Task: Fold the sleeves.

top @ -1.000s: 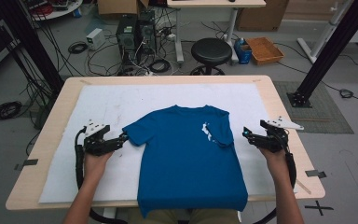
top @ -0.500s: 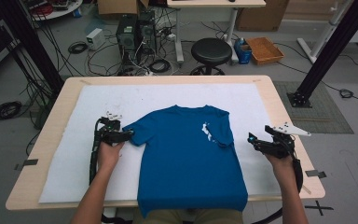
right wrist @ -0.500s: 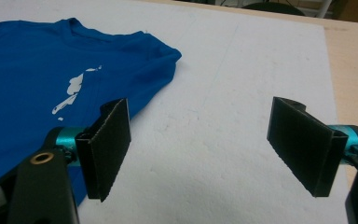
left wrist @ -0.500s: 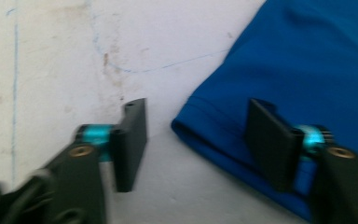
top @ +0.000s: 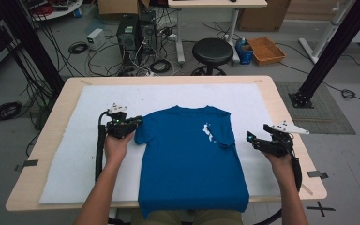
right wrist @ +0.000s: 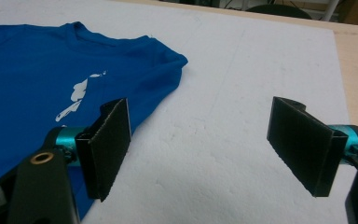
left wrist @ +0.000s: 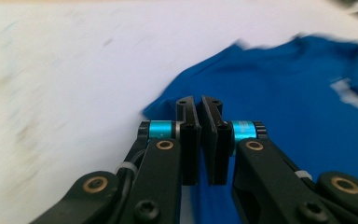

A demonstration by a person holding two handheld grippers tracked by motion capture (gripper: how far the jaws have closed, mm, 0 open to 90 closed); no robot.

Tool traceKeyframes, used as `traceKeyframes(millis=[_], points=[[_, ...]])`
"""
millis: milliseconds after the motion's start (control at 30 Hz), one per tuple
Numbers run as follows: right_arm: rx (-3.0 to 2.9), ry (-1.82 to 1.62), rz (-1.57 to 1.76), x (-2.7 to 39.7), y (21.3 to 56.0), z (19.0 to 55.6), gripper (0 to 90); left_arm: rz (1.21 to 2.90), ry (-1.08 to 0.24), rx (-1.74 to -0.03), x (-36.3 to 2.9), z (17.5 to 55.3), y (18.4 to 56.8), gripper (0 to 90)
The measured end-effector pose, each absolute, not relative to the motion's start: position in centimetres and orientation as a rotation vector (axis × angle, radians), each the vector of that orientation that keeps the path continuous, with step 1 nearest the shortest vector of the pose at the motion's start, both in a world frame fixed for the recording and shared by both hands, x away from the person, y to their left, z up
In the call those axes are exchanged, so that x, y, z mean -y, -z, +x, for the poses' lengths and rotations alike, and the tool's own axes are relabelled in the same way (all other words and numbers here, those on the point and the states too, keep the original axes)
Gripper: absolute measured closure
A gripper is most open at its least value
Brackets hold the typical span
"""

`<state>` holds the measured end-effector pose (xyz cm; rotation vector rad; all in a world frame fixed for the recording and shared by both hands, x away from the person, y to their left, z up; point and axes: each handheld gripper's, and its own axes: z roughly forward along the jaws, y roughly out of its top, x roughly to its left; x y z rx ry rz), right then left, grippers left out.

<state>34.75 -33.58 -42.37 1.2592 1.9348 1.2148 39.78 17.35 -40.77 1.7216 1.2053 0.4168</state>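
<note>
Floor: grey, dull, with a black tape cross (top: 326, 208) at 5 o'clock.
Table: pale wood (top: 281, 101), mid-room, topped by a white sheet (top: 243, 101).
Stool: round black seat (top: 212, 49) at 12 o'clock, just beyond the table's far edge.
Computer towers: two dark boxes (top: 133, 33) at 11 o'clock, loose cables (top: 77, 47) coiled on the floor around them.
Second desk: white legs (top: 232, 26) at 12 o'clock, far side.
Basket: brown tray (top: 266, 50) at 1 o'clock.
Frame posts: black struts, one at 10 o'clock (top: 28, 51), one at 2 o'clock (top: 330, 51).
Mat: dark grey (top: 326, 108) at 3 o'clock.
Light: dim, even.

t-shirt (top: 190, 159): 1 | gripper: 2 (left gripper (top: 136, 123), right gripper (top: 251, 140)) | white mat (top: 75, 154): 1 | stool (top: 212, 50): 1
</note>
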Motion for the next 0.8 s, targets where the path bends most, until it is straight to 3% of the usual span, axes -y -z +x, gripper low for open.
traceKeyframes(millis=[300,400,500,767,800], points=[[-1.953,-1.204,1.246,33.3,42.4,35.0,21.3,1.765,-0.256,-1.115,-10.1,41.4,39.2,83.5],[-1.954,-1.202,1.249,33.4,42.5,35.0,21.3,1.741,-0.301,-1.1,-8.8,41.2,38.6,54.1],[-1.955,-1.199,1.254,33.6,42.6,35.0,21.3,1.758,-0.382,-1.085,-9.0,40.9,38.2,49.5],[-1.956,-1.2,1.246,33.5,42.6,35.0,21.3,1.704,-0.387,-1.071,-12.4,40.3,39.5,43.1],[-1.963,-1.201,1.246,33.4,42.6,35.0,21.3,1.692,-0.375,-1.046,-13.4,40.0,40.1,38.4]])
